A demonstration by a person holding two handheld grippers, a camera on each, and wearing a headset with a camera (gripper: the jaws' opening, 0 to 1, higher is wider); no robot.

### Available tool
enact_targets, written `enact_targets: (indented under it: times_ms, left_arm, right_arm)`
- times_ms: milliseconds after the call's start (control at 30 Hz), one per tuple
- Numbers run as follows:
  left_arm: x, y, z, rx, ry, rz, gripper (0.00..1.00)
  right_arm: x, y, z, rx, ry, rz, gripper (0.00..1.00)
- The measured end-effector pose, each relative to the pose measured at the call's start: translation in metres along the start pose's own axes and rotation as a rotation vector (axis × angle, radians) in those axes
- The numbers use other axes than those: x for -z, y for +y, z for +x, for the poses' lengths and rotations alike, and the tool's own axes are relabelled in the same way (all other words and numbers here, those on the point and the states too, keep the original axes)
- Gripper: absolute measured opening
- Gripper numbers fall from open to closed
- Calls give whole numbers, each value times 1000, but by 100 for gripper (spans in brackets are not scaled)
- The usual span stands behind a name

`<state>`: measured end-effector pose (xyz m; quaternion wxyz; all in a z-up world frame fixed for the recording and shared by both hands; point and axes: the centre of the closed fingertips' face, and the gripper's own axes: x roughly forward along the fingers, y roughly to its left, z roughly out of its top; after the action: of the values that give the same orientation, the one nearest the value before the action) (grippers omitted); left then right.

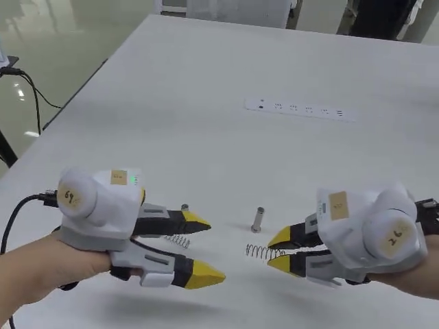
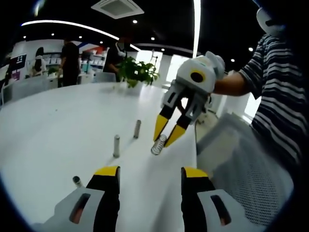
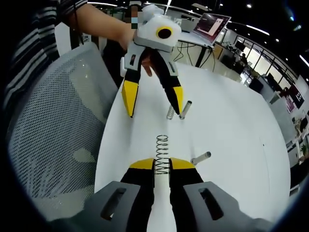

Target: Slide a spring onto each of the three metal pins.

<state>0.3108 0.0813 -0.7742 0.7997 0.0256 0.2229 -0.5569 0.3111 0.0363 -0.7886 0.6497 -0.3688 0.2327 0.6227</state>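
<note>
I have the right gripper [image 1: 276, 252] at the lower right of the head view, its yellow-tipped jaws pinched together on one end of a spring [image 1: 258, 251] that sticks out toward the frame's centre. In the right gripper view that spring runs straight up from between my jaws. The left gripper [image 1: 203, 248] sits at the lower left, jaws wide apart and gripping nothing. A second spring [image 1: 178, 240] lies on the white table [image 1: 206, 103] between those two jaws, nearer the upper one. One metal pin [image 1: 258, 219] stands at the centre of the frame, just above the held spring. Another pin [image 1: 184, 207] peeks out just above the left gripper's upper jaw. In the left gripper view three pins line up left of centre, and the farthest pin [image 2: 137, 129] is near the right gripper's tips. A power strip [image 1: 302, 110] lies well apart, upper right.
</note>
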Motion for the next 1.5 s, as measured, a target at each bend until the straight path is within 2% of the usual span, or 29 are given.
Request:
enact_targets:
  times_ms: [233,600,1100,1367,1500]
  left_arm:
    - [-5,-5,14,32,-1,40,37]
    - [-16,-11,32,80,-26,55,26]
    - [-20,-10,37,85,-45,53,14]
    - [-20,-15,40,101,-50,60,6]
    - [-19,-16,40,104,-49,60,4]
  right_arm:
    - [-3,3,-1,-1,-7,-5,8]
    - [-7,3,-2,-1,-17,-8,8]
    - [-13,2,-6,-3,-36,-15,8]
    - [-16,2,-7,-1,-47,-10,8]
    - [-14,3,-7,-3,-42,-19,8]
